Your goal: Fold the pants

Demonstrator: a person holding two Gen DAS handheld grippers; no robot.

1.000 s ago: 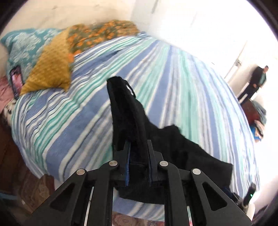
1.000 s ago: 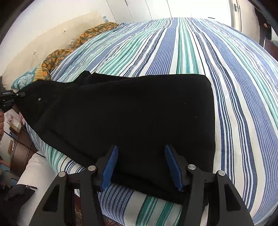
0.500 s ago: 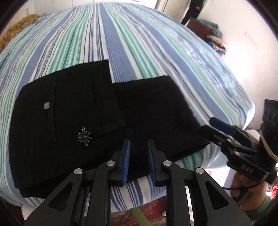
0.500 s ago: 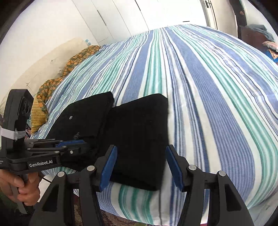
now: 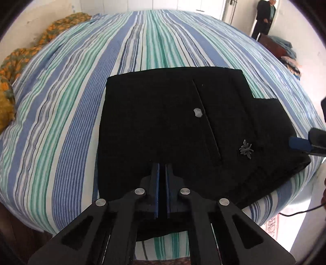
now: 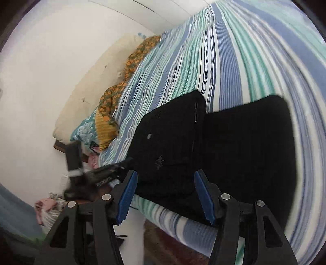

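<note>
The black pants (image 5: pixel 175 126) lie folded on the striped bed (image 5: pixel 71 106) near its front edge, back pocket and small silver emblem facing up. In the right wrist view the pants (image 6: pixel 234 146) show as two stacked folded layers. My left gripper (image 5: pixel 162 169) hovers over the pants' near edge with its jaws nearly together and nothing visible between them. My right gripper (image 6: pixel 165 193) is open and empty above the pants' near edge. Its fingertip (image 5: pixel 299 143) shows at the right of the left wrist view. The left gripper (image 6: pixel 106 173) appears blurred in the right wrist view.
Orange-patterned and yellow pillows (image 5: pixel 12 67) lie at the bed's left end, against a cream headboard (image 6: pixel 85 97). A person (image 5: pixel 264 18) stands by the far door. Clothes (image 5: pixel 285 51) are piled on a dark chest at the right. A rug lies on the floor below the bed edge.
The left gripper laid the lifted pants down folded over and let go of the cloth. The right gripper pulled back and tilted, staying open. The pants now lie as a compact fold.
</note>
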